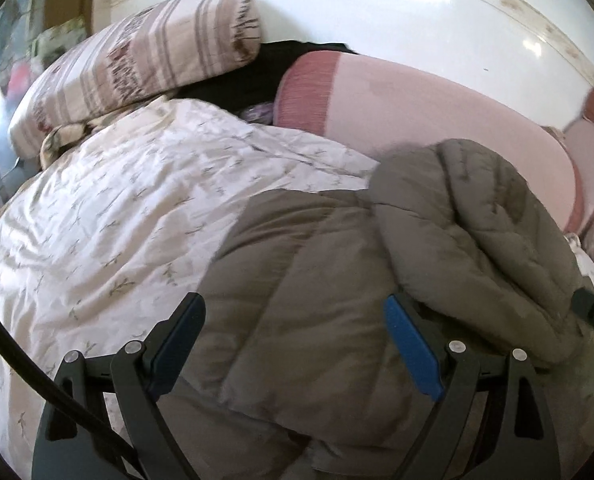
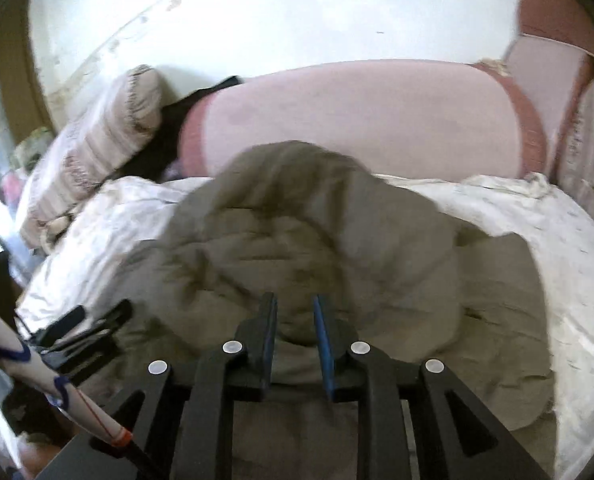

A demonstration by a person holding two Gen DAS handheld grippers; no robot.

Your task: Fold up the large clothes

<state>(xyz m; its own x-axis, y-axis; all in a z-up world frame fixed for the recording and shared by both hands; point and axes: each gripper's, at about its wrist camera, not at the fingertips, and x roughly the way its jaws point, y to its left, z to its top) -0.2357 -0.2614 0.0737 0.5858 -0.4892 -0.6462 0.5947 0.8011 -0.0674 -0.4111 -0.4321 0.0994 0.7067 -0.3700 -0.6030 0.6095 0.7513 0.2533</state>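
Left gripper [image 1: 293, 344] is hovering over the coat [image 1: 337, 280] with jaws spread wide, nothing between the pads; grey quilted fabric is lying under and between the fingers but not pinched. Right gripper [image 2: 295, 340] is sitting with jaws parted a narrow gap — the pads are not pressing on anything I can confirm; a bulge of coat [image 2: 297, 240] is showing in the gap just past the tips, contact not clear because of blur. The coat is lying bunched on the quilt [image 1: 117, 220], a white cover with a small sprig print; one puffy section is folded over and mounded up toward the right in the left wrist view, centre in the right wrist view. Behind it a pink bolster [image 1: 437, 120] is running along the white wall [image 1: 377, 8]; a striped pillow [image 1: 137, 64] is leaning at the left, with something black [image 1: 257, 72] wedged between pillow and bolster — cannot tell what it is. In the right wrist view the left gripper [image 2: 81, 332] is showing at the lower left edge beside a sleeve [image 2: 37, 380]; both views are motion-blurred.
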